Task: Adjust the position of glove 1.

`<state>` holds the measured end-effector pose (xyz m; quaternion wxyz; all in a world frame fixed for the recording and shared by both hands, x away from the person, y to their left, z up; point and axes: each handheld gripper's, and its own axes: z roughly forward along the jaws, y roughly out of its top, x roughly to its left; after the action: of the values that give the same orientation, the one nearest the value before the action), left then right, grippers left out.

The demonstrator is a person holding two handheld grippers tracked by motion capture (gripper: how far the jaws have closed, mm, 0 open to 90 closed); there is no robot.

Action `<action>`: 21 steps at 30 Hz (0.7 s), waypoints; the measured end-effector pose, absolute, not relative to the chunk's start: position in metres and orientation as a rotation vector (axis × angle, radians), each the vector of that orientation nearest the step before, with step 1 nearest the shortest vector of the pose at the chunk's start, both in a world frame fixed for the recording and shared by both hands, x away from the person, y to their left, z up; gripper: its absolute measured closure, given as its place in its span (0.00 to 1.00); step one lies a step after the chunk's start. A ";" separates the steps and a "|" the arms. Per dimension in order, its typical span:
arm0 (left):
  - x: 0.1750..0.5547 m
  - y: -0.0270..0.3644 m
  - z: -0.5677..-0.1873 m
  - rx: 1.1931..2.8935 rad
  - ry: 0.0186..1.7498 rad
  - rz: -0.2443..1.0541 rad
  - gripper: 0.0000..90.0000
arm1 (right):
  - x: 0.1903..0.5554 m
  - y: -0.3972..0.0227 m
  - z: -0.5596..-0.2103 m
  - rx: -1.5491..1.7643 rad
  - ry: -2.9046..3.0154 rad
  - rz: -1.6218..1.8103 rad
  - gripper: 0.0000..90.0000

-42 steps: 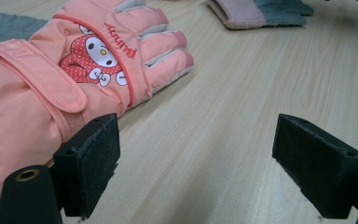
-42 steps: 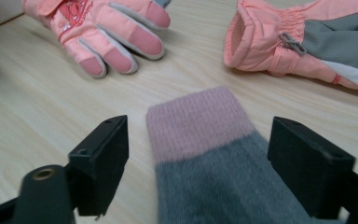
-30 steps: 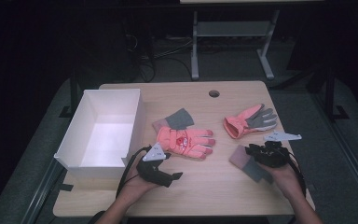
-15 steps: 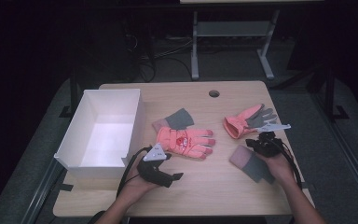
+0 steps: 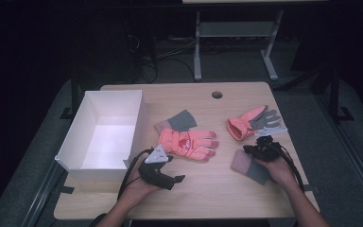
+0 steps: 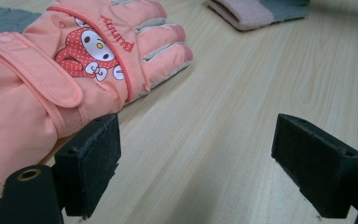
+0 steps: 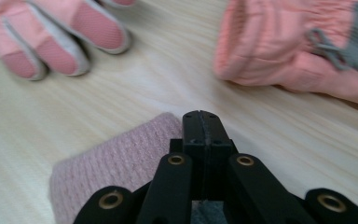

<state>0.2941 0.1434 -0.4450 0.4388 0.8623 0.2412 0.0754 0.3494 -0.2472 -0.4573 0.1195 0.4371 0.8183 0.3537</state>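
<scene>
A pink ski glove with a bunny picture (image 5: pixel 189 144) (image 6: pixel 74 79) lies mid-table, back up. My left gripper (image 5: pixel 175 169) (image 6: pixel 205 158) rests just in front of its cuff, jaws wide open over bare wood, one pad (image 6: pixel 93 163) beside the cuff. The matching pink ski glove (image 5: pixel 253 122) (image 7: pixel 303 56) lies palm up at the right. A pink and grey knit glove (image 5: pixel 246 165) (image 7: pixel 121 163) lies in front of it. My right gripper (image 5: pixel 253 150) (image 7: pixel 201 119) hovers over its pink cuff, jaws shut together with nothing seen between them. A second knit glove (image 5: pixel 177 120) lies behind the bunny glove.
An open white box (image 5: pixel 105 132) stands at the table's left side. A round cable hole (image 5: pixel 217 94) sits near the far edge. Bare wood stretches between my two hands along the near edge (image 5: pixel 208 194).
My right gripper has shifted a little to the left, over the knit glove's cuff. The left gripper and the gloves have stayed where they were.
</scene>
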 end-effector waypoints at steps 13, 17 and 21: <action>0.293 0.143 -0.445 2.150 0.599 0.183 0.17 | 0.334 -0.211 -0.457 1.114 2.551 1.064 1.00; 0.293 0.143 -0.445 2.150 0.601 0.182 0.17 | 0.329 -0.203 -0.459 1.072 2.598 1.050 1.00; 0.291 0.143 -0.444 2.148 0.598 0.182 0.17 | 0.324 -0.206 -0.451 1.068 2.566 1.079 1.00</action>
<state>0.2910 0.1430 -0.4443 0.4369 0.8637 0.2405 0.0732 0.3237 -0.2058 -0.4511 0.0798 0.3571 0.8579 0.3608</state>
